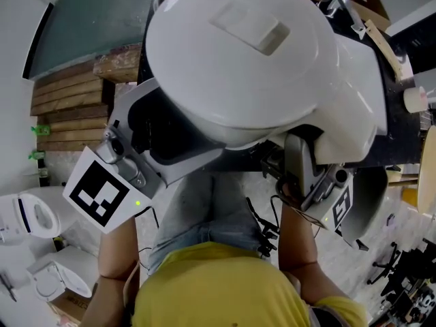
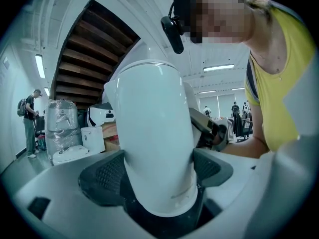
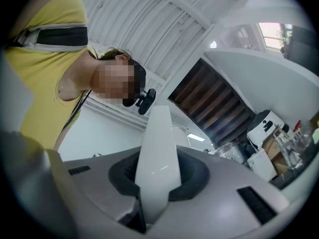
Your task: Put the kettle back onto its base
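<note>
From above, only the head view shows the kettle's [image 1: 238, 60] domed white lid with its rectangular tab [image 1: 251, 26]. It fills the frame in front of your torso, carried between both tools and resting on no surface that shows.

The clamps show only in the gripper views. Your left hand-held gripper [image 2: 157, 176] has its dark pads [image 2: 102, 176] pressed against a broad, rounded white part of the kettle [image 2: 154, 133]. Your right hand-held gripper [image 3: 159, 171] is closed on a narrow, tapering white part [image 3: 157, 153].

The shell is glossy plain white.
</note>
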`<action>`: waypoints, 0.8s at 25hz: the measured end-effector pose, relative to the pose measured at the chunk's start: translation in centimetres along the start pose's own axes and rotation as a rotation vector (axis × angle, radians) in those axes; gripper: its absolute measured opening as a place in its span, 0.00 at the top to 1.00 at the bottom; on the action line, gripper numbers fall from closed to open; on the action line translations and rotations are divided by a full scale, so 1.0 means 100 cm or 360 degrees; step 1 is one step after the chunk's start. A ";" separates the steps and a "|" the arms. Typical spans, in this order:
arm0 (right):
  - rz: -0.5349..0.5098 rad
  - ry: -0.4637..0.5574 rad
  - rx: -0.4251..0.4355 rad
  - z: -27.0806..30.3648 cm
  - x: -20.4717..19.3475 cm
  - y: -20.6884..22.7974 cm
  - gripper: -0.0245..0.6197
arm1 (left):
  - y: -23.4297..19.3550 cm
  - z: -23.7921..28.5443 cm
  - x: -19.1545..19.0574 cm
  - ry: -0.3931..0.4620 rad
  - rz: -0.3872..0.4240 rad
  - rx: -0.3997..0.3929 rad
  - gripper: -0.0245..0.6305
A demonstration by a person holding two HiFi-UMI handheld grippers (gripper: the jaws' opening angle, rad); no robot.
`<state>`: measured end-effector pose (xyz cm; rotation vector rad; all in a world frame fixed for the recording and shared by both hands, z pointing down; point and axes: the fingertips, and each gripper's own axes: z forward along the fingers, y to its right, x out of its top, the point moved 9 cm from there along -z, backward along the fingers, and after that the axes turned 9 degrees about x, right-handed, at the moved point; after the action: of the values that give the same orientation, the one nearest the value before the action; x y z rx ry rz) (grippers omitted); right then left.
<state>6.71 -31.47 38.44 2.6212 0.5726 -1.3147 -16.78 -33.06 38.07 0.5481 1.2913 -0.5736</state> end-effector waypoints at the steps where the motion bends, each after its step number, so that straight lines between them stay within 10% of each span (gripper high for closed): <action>1: 0.0005 -0.0002 -0.0003 -0.002 -0.001 0.000 0.84 | 0.000 0.001 -0.001 -0.0004 0.0000 -0.0002 0.28; 20: -0.0014 -0.0082 0.0003 -0.012 -0.003 -0.005 0.83 | 0.007 0.001 -0.012 0.0031 -0.0005 0.0006 0.29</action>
<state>7.21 -30.72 39.39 2.5808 0.5761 -1.3812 -16.50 -32.52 39.29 0.5560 1.3100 -0.5743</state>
